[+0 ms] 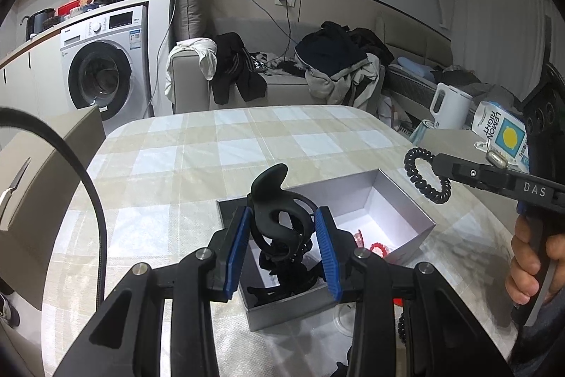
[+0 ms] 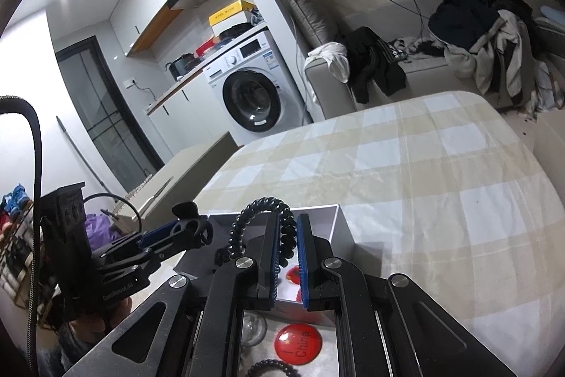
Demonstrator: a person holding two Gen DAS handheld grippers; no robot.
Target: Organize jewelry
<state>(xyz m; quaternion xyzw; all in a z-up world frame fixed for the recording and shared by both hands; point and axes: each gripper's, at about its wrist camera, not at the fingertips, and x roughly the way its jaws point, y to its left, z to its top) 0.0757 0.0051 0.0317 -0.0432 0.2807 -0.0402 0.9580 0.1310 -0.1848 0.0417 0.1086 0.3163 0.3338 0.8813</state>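
We see a black claw hair clip [image 1: 279,218] held upright over the open grey box [image 1: 399,200]; a black spiral hair tie [image 1: 425,174] hangs nearby, also pinched.

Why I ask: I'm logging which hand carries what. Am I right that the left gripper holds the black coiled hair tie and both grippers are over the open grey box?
Not quite. The left gripper holds a black claw hair clip; the coiled hair tie is in the right gripper, as the right wrist view shows. Both are over the open grey box.

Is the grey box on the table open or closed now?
Open. The grey box has no lid on it; its pale inner walls show, and black hair accessories lie inside.
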